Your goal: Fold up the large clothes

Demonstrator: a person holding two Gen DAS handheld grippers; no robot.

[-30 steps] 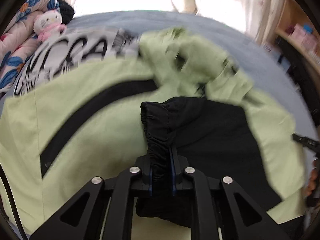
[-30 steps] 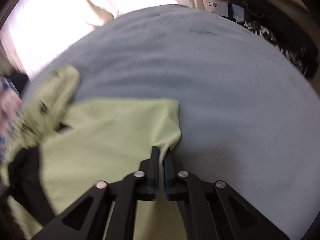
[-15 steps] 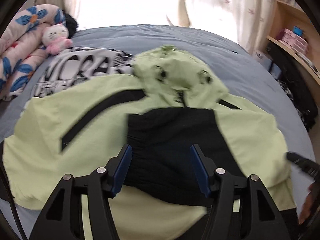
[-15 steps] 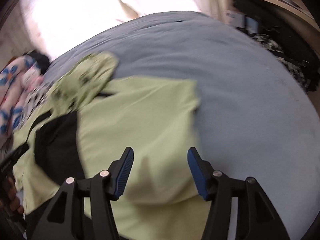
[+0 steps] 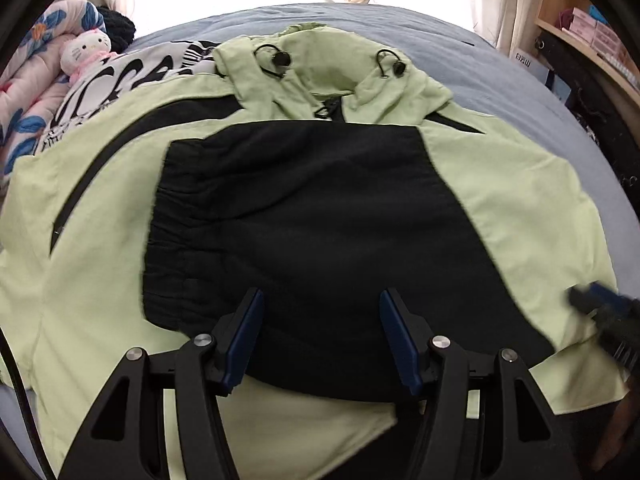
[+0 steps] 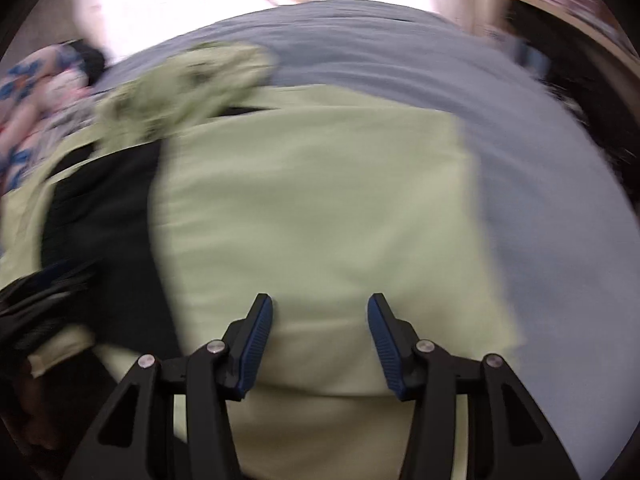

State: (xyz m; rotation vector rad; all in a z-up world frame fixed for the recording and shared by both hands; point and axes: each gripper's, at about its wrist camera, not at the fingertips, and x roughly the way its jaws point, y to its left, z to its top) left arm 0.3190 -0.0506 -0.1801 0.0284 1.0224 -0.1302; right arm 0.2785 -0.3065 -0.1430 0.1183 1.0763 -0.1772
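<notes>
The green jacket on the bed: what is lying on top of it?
A black sleeve lies folded across the green jacket, with its gathered cuff toward the left. It hides the jacket's front beneath it.

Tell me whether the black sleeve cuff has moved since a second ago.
Yes. The black sleeve cuff, pinched upright in the left gripper then, now lies released and spread flat across the green jacket, left of the hood.
</notes>
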